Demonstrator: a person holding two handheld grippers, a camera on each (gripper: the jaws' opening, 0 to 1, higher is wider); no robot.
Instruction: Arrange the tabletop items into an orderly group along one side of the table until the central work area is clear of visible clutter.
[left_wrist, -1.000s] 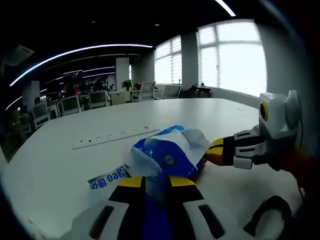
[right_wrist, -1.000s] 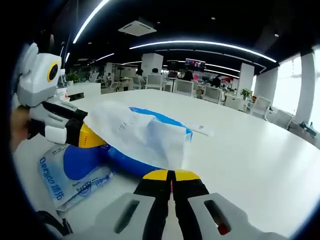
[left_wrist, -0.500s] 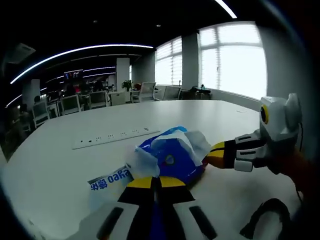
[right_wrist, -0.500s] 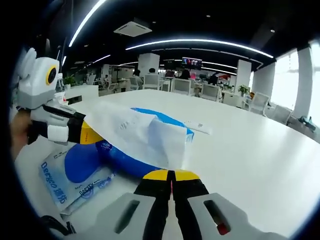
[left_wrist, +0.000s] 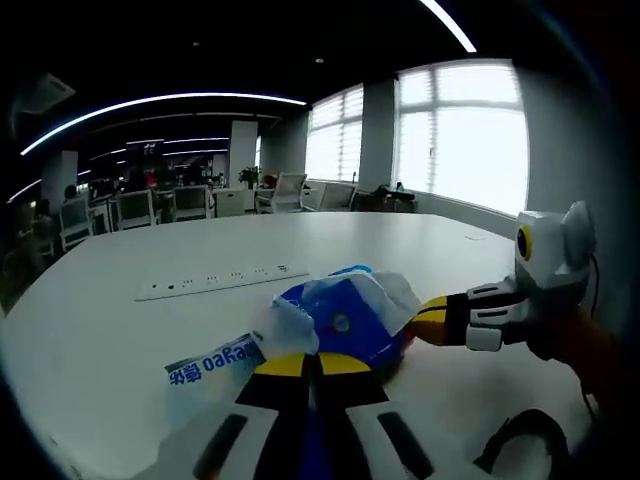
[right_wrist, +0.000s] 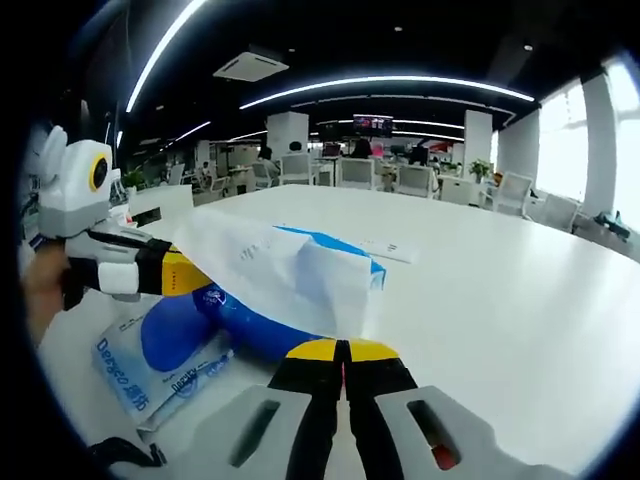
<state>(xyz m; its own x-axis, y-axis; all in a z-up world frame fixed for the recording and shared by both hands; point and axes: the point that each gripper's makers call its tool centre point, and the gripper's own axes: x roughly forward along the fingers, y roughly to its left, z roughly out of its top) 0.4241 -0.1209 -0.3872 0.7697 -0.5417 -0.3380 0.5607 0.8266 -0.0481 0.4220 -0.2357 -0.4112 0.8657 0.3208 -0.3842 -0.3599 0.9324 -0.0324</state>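
Spanning both views, your white table (left_wrist: 90, 330) carries everything. On it lies the blue-and-white bag (right_wrist: 275, 285), crumpled and lifted off the surface, with a flat tissue pack (left_wrist: 215, 360) just beside and partly under it. A white power strip (left_wrist: 225, 280) lies well beyond them. Your left gripper (left_wrist: 312, 368) is clenched on the bag's near edge, blue film showing between its jaws. Your right gripper (right_wrist: 340, 350) is clenched on the bag's opposite edge, jaws pressed together at its white flap.
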